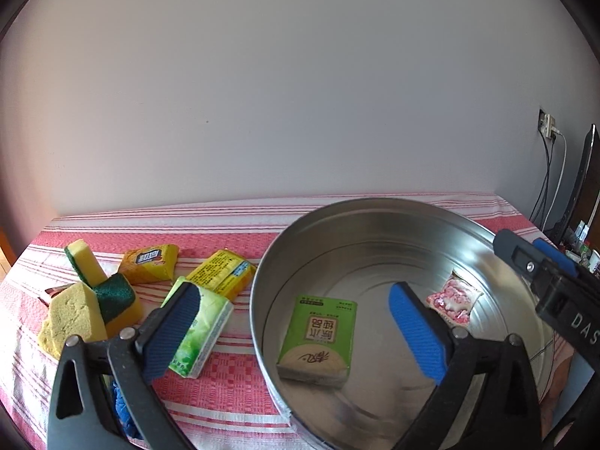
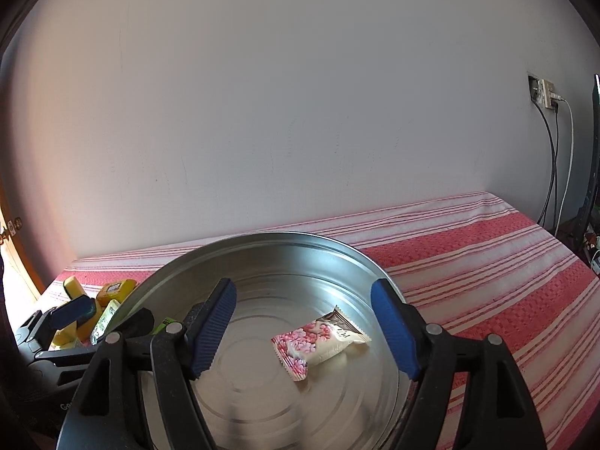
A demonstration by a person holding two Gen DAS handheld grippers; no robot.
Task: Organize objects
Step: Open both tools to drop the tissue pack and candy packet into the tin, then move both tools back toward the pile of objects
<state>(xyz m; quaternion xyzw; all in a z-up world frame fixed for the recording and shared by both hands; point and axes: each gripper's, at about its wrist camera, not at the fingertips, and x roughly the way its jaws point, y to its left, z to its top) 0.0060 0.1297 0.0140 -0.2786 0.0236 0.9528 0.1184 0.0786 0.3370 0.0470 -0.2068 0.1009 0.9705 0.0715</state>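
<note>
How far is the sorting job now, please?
Done: a green tissue pack and a pink snack packet lie in the metal tin. In hand: nothing; both hand-held grippers are open. Left: the sponges, yellow packets and another green pack on the cloth.

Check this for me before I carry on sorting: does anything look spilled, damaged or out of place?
Nothing spilled or damaged. The green tissue pack and pink snack packet lie flat in the metal tin. The sponges left of it sit in a loose, tilted pile, still unsorted.
</note>
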